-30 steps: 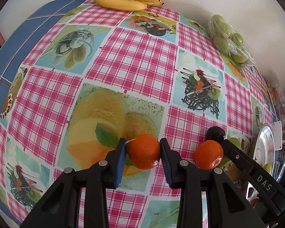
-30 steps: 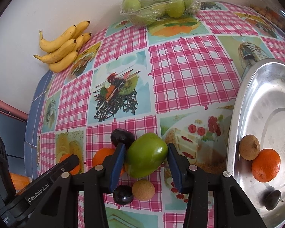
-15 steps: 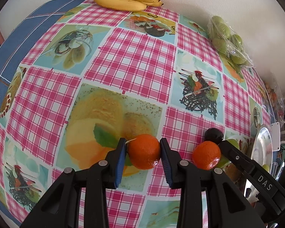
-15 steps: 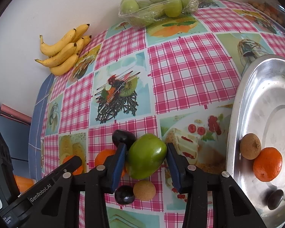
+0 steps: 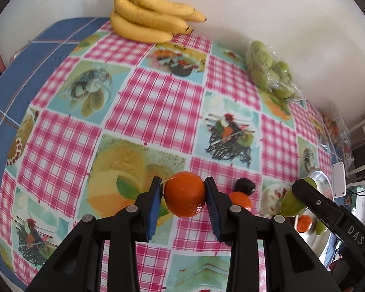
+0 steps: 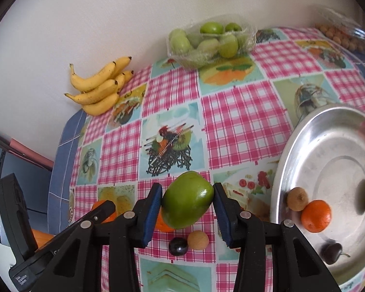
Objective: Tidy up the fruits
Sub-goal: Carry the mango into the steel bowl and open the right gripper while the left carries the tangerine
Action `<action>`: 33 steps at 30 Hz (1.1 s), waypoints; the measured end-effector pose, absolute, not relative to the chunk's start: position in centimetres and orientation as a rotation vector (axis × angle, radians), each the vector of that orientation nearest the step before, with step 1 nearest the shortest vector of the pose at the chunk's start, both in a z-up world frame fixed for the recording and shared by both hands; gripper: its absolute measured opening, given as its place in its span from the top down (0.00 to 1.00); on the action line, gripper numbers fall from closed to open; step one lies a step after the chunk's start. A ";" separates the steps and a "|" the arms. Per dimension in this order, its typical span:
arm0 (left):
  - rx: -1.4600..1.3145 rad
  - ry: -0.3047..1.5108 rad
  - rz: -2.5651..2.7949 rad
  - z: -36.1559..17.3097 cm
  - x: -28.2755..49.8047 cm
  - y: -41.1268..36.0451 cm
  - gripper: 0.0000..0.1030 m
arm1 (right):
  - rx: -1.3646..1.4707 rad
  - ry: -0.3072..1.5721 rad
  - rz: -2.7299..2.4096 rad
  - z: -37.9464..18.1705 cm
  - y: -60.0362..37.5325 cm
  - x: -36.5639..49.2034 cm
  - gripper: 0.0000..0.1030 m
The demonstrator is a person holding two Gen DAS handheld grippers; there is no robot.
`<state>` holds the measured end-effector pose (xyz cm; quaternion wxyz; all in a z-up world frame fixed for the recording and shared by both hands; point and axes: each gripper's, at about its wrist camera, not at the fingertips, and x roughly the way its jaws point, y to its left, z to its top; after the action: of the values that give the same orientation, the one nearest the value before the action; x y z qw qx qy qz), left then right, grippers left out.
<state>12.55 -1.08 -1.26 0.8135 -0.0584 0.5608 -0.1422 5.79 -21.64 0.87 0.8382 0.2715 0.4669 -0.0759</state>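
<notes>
While the left claw point(image 5: 182, 200) grips 1 orange point(image 5: 184, 194) at its widest, above the worktop point(image 5: 158, 102), the peel looks firm and grippy. From the right view, the right claw point(image 6: 187, 204) clamps a green fruit point(image 6: 187, 200), smooth, slippery; tray point(image 6: 304, 141) at 3 o'clock.

Both wrist views look down, close over tablecloth point(image 5: 158, 102); share bananas point(image 6: 98, 86).

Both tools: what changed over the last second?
Both tools rose off the table with their fruit. The left tool stays shut on the orange; the right tool stays shut on the green fruit, now nearer the tray. Bananas and the fruit on the tray did not move.
</notes>
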 end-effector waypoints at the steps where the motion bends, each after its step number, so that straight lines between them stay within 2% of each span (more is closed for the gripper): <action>1: -0.124 1.190 -0.306 -1.0 12.5 -1.2 0.64 | 0.571 0.985 -0.165 1.2 -21.7 5.7 0.56; 18: -0.064 1.166 -0.339 0.3 11.0 -4.3 0.64 | 0.609 0.981 -0.274 1.7 -26.5 2.9 0.56; 33: 0.109 1.184 -0.469 -0.5 7.0 -12.0 0.64 | 0.721 1.002 -0.444 -0.6 -34.1 -1.4 0.56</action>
<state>7.02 -12.02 -0.46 0.8027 0.0508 0.5523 -0.2191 -1.44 -34.13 -0.59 0.7924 0.3353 0.4659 -0.2063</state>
